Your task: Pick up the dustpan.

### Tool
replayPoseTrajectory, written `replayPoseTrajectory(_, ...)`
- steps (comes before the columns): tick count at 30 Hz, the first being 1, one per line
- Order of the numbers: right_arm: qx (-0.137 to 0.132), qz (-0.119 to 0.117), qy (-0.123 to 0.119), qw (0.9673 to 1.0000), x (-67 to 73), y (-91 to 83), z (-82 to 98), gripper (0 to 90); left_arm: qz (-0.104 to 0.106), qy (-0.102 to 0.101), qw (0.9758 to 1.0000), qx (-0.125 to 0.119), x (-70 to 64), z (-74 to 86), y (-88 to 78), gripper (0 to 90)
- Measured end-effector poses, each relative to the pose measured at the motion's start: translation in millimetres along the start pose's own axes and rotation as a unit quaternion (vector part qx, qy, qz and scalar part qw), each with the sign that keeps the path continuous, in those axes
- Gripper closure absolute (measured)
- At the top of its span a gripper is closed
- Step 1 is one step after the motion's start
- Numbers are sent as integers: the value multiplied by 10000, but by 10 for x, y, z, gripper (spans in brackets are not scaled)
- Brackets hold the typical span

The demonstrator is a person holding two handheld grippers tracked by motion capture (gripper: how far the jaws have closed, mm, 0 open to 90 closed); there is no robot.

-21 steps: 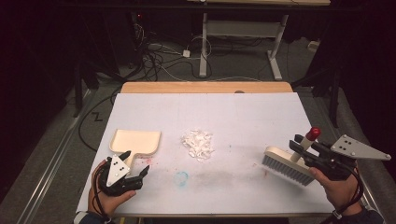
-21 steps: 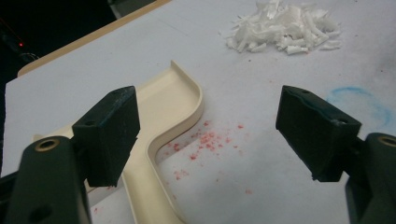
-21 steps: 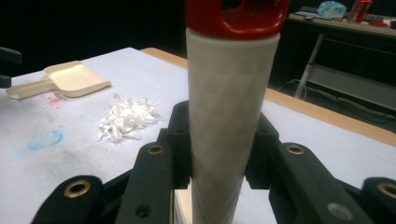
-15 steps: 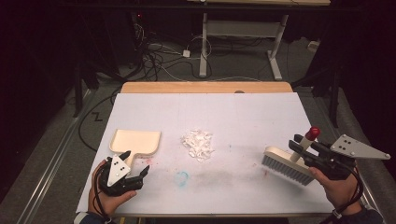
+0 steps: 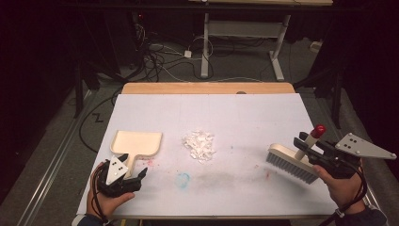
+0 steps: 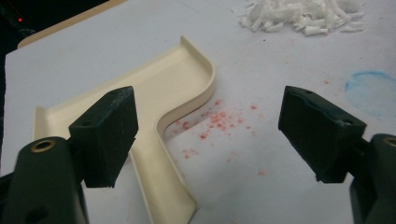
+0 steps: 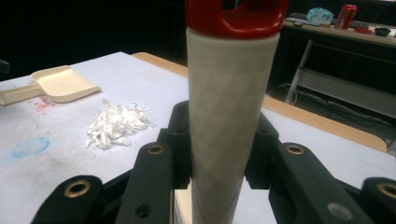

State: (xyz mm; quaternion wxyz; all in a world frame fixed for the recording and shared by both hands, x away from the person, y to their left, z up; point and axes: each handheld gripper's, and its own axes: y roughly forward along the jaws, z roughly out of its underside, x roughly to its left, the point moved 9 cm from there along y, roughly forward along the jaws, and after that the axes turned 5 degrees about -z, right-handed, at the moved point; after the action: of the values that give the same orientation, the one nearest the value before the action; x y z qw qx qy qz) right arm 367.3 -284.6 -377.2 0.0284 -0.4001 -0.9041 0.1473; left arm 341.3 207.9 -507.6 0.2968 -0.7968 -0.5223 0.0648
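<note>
left gripper (image 5: 133, 175): near the tabletop's front-left corner, jaws spread wide, nothing pinched – pads clear of the dustpan on both sides
dustpan (image 5: 137, 143): flat on the tabletop (image 5: 244, 117) at left, tray toward the far edge, handle pointing back at the front edge and at the left gripper
dustpan axis: handle runs front to back – in the left gripper view the handle (image 6: 161, 186) lies beside the left-hand jaw, not centred in the gap, so the gripper sits a bit off to the handle's right
right gripper (image 5: 307, 147): near the right edge, jaws pressed onto the brush handle (image 7: 229, 116), which stands up between them with its red cap on top
brush (image 5: 291, 163): head low over the tabletop by the right edge, bristles down, long side slanting from the middle toward the front-right corner; cannot tell whether the bristles touch
scraps (image 5: 199, 144): white pile mid-tabletop, between dustpan and brush, apart from both
nearer hand: dustpan – left gripper, just in front of it; scraps sit a little nearer the dustpan than the brush
key relation: scraps lie left of the brush, dustpan left again, roughly in line – a leftward sweep looks right
next, my guess: left gripper shifts over the handle and closes
</note>
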Motion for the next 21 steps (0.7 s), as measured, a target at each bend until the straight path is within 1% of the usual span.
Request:
replayPoseTrajectory(2,27,2,-56,10000,21,19,-2,701,-27,-83,9999,52,29,21,10,181)
replayPoseTrajectory(3,31,-3,-68,10000,25,24,4,701,-55,-159,9998,91,60,34,30,181)
replayPoseTrajectory(5,61,-10,-68,10000,24,30,20,701,-83,-161,9998,120,74,40,35,184)
replayPoseTrajectory(7,64,-9,-59,10000,19,30,25,701,-99,-210,9996,145,86,45,47,184)
replayPoseTrajectory(10,-2,-23,6,10000,-3,22,8,701,-95,-209,9996,137,83,42,61,183)
replayPoseTrajectory(11,-20,-35,28,10000,-5,29,-9,701,-62,-154,9998,111,65,33,67,180)
replayPoseTrajectory(12,-20,-35,28,10000,-5,29,-9,701,-62,-154,9998,111,65,33,67,177)
replayPoseTrajectory(13,-25,-65,35,10000,0,44,-29,701,-79,-112,9998,108,63,29,73,177)
replayPoseTrajectory(14,-42,-87,55,9999,-7,92,-86,701,-98,-74,9999,121,64,26,82,173)
replayPoseTrajectory(15,-42,-87,55,9999,-7,92,-86,701,-99,-67,9999,115,65,21,92,173)
replayPoseTrajectory(16,-30,-67,42,10000,-35,160,-137,701,-101,-58,9998,135,70,20,97,172)
replayPoseTrajectory(17,-30,-67,42,10000,-35,160,-137,701,-120,-50,9998,139,78,20,98,172)
replayPoseTrajectory(18,-12,-18,51,10000,-68,239,-166,701,-131,-70,9998,120,86,17,97,172)
replayPoseTrajectory(20,46,3,25,10000,-92,324,-175,701,-179,-128,9996,173,113,29,105,173)
replayPoseTrajectory(21,46,3,25,10000,-92,324,-175,701,-195,-152,9995,194,129,42,109,173)
